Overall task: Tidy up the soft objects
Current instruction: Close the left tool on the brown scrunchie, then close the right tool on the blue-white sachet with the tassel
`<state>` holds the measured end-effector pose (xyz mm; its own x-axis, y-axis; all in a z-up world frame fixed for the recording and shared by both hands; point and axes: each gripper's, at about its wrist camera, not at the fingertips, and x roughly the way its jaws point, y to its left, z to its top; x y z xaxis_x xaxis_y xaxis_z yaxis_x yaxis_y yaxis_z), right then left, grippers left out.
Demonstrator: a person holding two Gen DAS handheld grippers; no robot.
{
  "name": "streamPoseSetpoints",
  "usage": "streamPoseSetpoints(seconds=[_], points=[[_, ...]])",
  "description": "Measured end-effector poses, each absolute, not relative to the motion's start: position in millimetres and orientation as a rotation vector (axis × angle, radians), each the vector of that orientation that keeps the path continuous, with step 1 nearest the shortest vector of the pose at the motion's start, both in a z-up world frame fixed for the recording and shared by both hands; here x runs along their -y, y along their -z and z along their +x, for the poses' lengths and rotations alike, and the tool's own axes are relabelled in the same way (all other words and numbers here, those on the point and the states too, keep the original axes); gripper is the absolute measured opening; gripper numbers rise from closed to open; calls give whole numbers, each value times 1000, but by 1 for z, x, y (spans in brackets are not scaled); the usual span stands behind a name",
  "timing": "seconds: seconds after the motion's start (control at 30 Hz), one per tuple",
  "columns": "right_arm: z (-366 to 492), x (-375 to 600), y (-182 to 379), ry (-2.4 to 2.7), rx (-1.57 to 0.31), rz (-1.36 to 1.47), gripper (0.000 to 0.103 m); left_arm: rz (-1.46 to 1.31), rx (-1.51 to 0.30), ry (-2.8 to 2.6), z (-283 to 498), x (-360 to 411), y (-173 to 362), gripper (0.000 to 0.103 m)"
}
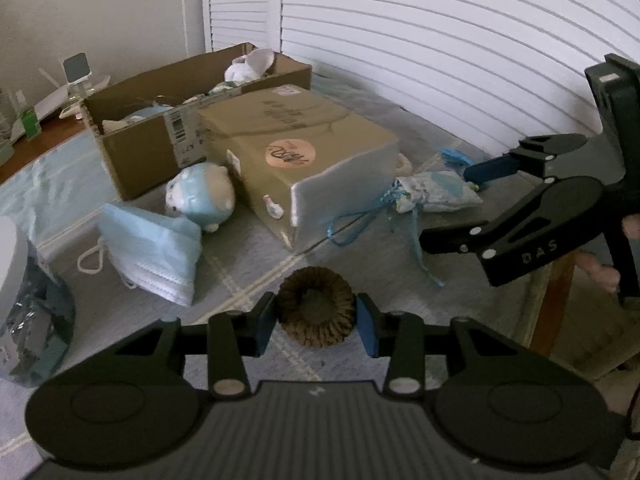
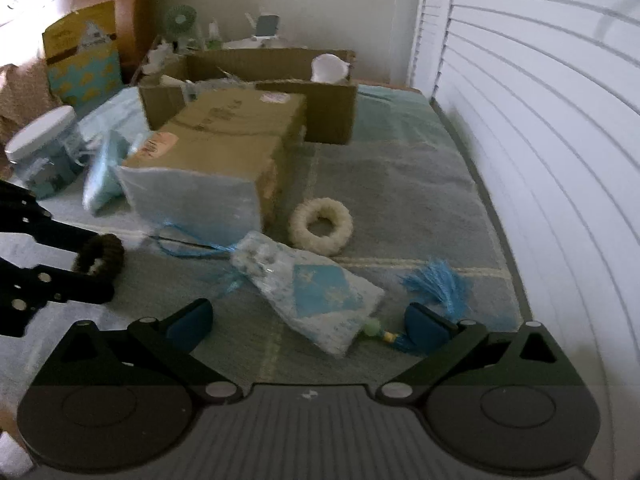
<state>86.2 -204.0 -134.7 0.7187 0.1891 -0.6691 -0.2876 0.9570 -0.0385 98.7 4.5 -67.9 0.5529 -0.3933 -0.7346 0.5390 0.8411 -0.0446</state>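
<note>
Your left gripper point(image 1: 316, 320) is angled down with its blue pads point(image 1: 366, 328) squeezed onto the brown scrunchie point(image 1: 316, 312). Your right gripper point(image 2: 310, 320) tilts down too, jaws spread wide with nothing pinched (your fingers point(image 1: 600, 272) show behind its handle).

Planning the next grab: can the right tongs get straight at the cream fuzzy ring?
Probably yes: the right tongs stand open, but the patterned pouch lies between them and the cream ring, so they must pass over it.
</note>
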Motion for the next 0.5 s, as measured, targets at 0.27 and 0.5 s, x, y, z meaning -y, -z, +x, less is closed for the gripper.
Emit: streamPoseSetpoints(seconds=[0.27, 0.5], points=[[96, 197, 132, -281, -735, -131, 103, 171, -815, 554, 101, -8, 69, 42], [103, 180, 133, -320, -737, -162, 103, 163, -815, 546, 100, -11, 69, 42]])
